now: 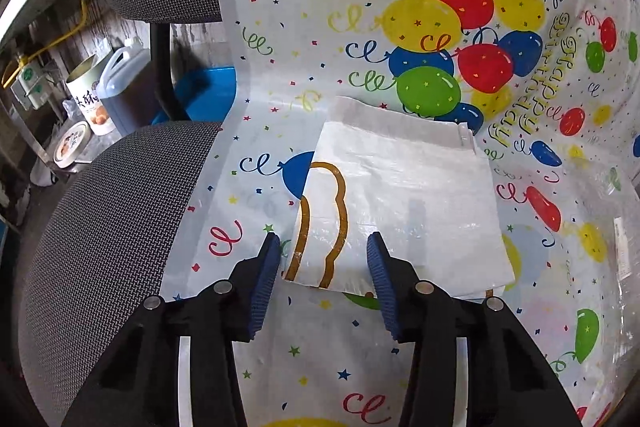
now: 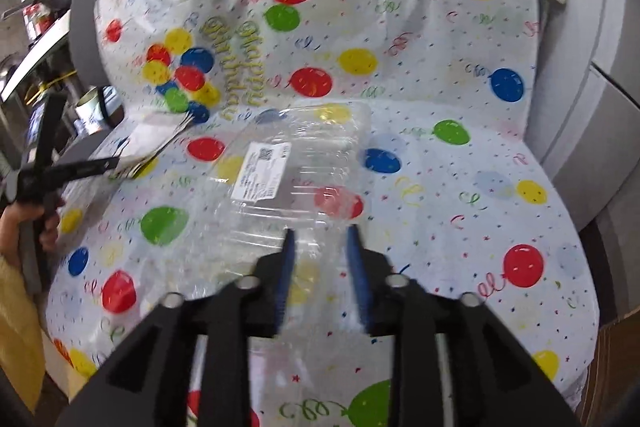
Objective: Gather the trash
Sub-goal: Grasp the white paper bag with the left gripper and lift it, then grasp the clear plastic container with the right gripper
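Observation:
A flat white paper bag (image 1: 400,203) with a brown outline print lies on the balloon-print tablecloth (image 1: 320,39). My left gripper (image 1: 324,247) is open, its blue pads either side of the bag's near edge, just above it. A clear plastic clamshell container (image 2: 296,167) with a white label lies on the cloth (image 2: 440,187) in the right wrist view. My right gripper (image 2: 320,235) is open, its fingertips at the container's near edge. The left gripper (image 2: 108,165) also shows at far left, at the paper bag (image 2: 152,139).
A grey mesh office chair (image 1: 120,219) stands left of the table. Behind it are a jug (image 1: 124,79), a tin (image 1: 86,95) and a blue bin (image 1: 208,91). A grey wall or cabinet (image 2: 592,107) and a cardboard box (image 2: 612,367) are on the right.

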A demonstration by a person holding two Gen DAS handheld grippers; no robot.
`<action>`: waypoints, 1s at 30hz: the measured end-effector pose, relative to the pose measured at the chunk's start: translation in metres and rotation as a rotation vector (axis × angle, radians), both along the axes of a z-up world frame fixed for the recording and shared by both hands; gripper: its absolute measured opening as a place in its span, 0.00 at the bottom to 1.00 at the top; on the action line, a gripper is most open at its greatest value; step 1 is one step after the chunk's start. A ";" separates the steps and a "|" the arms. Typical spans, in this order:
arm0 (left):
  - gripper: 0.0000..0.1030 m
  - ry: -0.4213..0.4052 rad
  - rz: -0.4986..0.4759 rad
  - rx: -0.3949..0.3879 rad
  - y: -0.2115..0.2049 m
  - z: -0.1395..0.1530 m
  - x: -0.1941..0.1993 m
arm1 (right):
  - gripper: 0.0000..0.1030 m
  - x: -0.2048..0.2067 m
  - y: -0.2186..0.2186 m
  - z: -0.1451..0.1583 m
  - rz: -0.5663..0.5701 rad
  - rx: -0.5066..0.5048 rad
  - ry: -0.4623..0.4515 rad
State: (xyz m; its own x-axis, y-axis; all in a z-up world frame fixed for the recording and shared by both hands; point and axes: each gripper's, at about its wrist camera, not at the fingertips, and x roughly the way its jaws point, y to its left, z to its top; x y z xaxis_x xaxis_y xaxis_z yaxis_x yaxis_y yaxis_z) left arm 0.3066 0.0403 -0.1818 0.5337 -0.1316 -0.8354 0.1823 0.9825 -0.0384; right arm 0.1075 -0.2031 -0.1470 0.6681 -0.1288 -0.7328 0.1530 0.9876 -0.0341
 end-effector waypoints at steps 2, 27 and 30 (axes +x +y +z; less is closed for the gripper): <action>0.46 -0.006 -0.008 0.030 -0.004 -0.001 -0.001 | 0.40 -0.001 0.001 -0.002 0.008 -0.007 0.005; 0.04 -0.151 -0.078 -0.178 -0.023 0.064 -0.138 | 0.50 -0.019 -0.024 -0.009 -0.044 0.189 -0.013; 0.04 -0.105 -0.066 -0.181 -0.020 0.048 -0.144 | 0.45 -0.009 -0.024 -0.017 -0.055 0.190 0.012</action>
State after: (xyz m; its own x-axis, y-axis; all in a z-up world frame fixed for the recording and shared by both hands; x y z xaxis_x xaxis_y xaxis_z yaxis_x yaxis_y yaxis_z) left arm 0.1625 0.0201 -0.1335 0.6014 -0.3123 -0.7354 0.2586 0.9470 -0.1906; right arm 0.0986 -0.2269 -0.1641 0.6552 -0.0234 -0.7551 0.2073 0.9667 0.1499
